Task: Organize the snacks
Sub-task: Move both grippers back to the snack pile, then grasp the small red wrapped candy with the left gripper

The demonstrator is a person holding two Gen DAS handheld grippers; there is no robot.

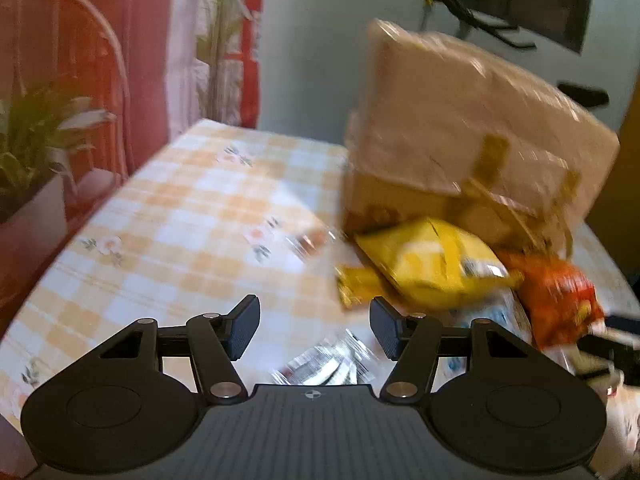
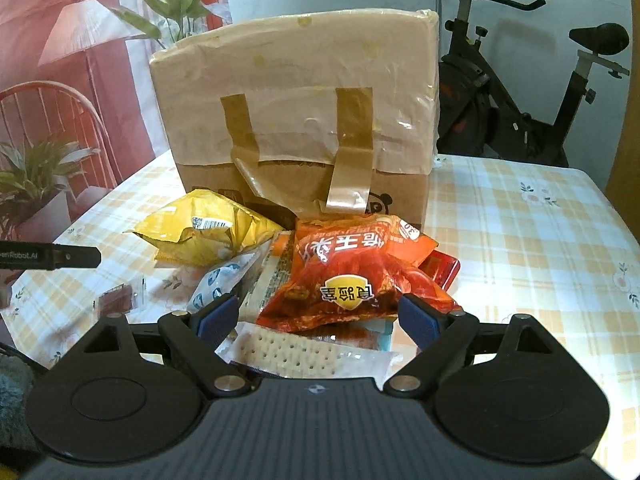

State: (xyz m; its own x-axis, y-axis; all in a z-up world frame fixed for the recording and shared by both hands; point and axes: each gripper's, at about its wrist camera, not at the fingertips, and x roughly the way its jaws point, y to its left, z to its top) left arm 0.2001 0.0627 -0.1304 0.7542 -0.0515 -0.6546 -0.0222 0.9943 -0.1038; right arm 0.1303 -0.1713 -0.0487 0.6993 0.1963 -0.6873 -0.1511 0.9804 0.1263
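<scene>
Left tool [image 1: 315, 326]: released, jaws spread, empty; it hangs over the checked surface [image 1: 180, 208] just above a small clear-wrapped packet [image 1: 324, 364].
Right tool [image 2: 317, 320]: released, jaws wide apart either side of the near edge of the red-orange bag [image 2: 352, 280]; nothing gripped.
Snack pile: heaped on the surface against the front of the taped cardboard box [image 2: 296, 120].
Step in hand (judged): take the red-orange bag. Close on a crimped edge rather than the puffed middle, and lift straight so the cracker pack [image 2: 296, 354] beneath is not dragged.
Count: one box; one yellow bag [image 2: 200, 236]; one red-orange bag; one cracker pack; one blue-and-white packet [image 2: 218, 284]; further packets are partly hidden, so no full count.
</scene>
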